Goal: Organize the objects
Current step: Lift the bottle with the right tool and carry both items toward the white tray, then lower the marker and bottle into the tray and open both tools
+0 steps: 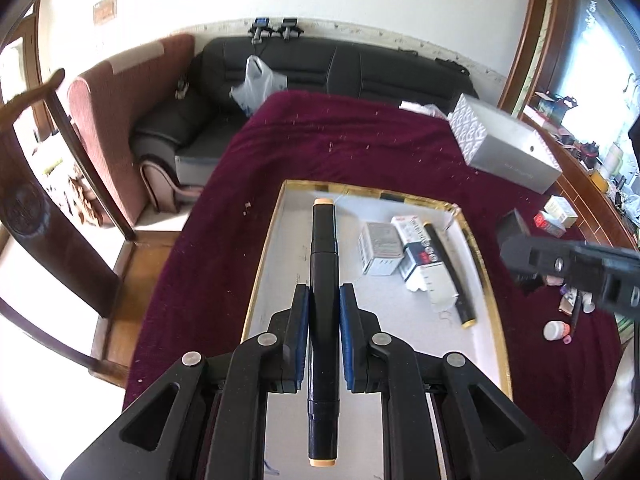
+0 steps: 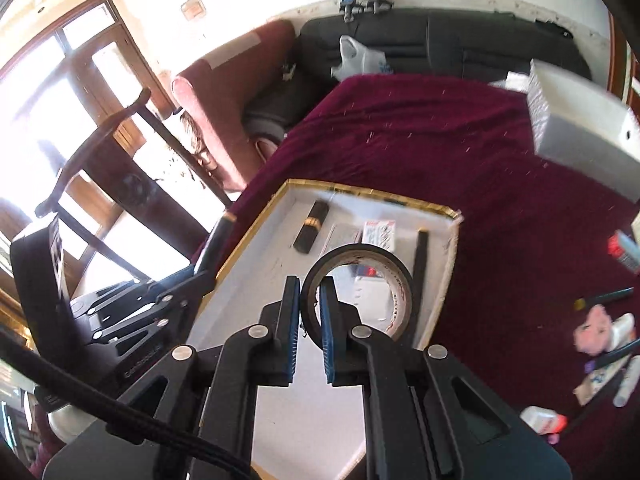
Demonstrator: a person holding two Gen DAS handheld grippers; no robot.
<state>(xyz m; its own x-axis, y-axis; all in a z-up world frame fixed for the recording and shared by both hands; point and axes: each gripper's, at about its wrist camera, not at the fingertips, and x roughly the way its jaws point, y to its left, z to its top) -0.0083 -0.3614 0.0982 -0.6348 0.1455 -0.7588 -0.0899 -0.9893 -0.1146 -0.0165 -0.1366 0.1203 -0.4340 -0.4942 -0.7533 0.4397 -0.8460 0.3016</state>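
**Kid:** What is the left gripper point(image 1: 324, 304) holding?

**Helper:** A long black marker point(image 1: 323, 320) with pale orange ends. The two blue pads are squeezed shut on its middle, and it sticks out both ways. It hangs over the white tray point(image 1: 276, 264) with the gold rim.

**Kid:** Is the marker hard to hold?

**Helper:** I think not. It looks light and stiff. But it is smooth and round, so it could slip or spin if you pinch it near an end. The middle is the best spot, and that is where the pads are.

**Kid:** And the right gripper point(image 2: 309, 304)?

**Helper:** It is closed on a roll of black tape point(image 2: 358, 292). One pad is inside the ring and one is outside, so they pinch the wall of the roll. It hangs over the tray too.

**Kid:** Will the tape bend?

**Helper:** Maybe a tiny bit, but a roll like that looks firm and light. It could swing from that one pinched spot (it hangs off to one side), so I would lower it slowly.

**Kid:** What is in the tray already?

**Helper:** Another black marker point(image 1: 450, 272), a small grey box point(image 1: 380, 248) and a white box with red print point(image 1: 416, 236), all near the far right side. The left side looks bare, so there is room.

**Kid:** Is the job done?

**Helper:** No. Small bottles point(image 2: 540, 420) and pens point(image 2: 604, 298) lie on the dark red cloth point(image 1: 360, 140), well apart from the tray.
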